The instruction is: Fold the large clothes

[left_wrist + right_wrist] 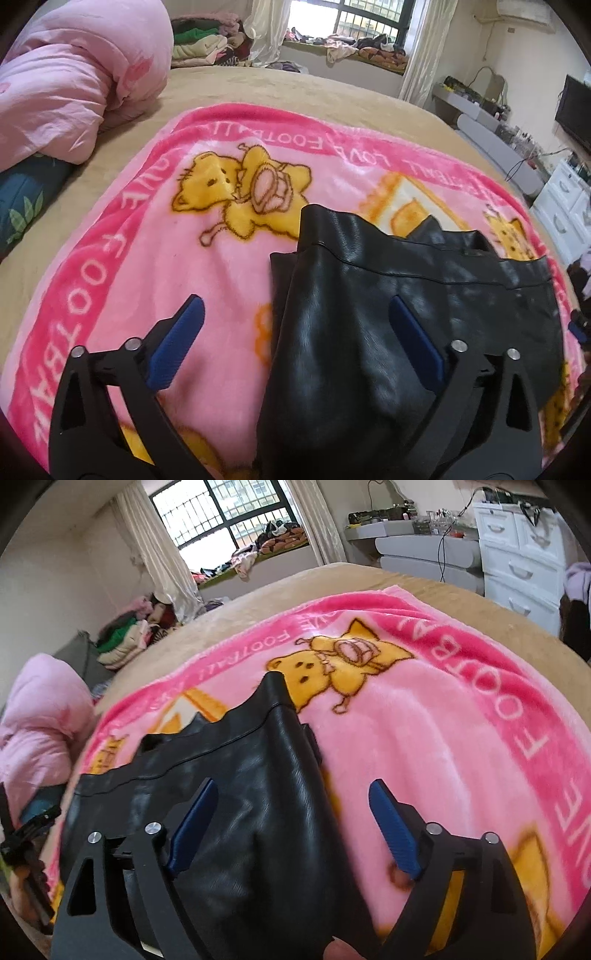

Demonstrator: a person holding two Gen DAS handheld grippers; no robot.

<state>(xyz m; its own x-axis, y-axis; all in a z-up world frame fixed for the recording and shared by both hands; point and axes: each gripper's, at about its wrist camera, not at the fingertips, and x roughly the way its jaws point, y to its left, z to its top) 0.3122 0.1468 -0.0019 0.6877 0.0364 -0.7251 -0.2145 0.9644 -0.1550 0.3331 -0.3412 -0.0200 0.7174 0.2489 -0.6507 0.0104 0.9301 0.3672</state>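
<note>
We hold both claws, left (295, 328) and right (291, 812), released over the trousers (369, 314), flat on the blanket (221, 258) at 12 o'clock for folding.

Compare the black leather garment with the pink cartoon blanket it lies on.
The black leather garment is smooth, shiny and plain; the pink cartoon blanket is fluffy, with yellow cats and white lettering. The garment is bunched and folded over itself; the blanket is spread flat. The garment covers only part of the much larger blanket. Both lie on the tan bed, and neither is gripped.
</note>
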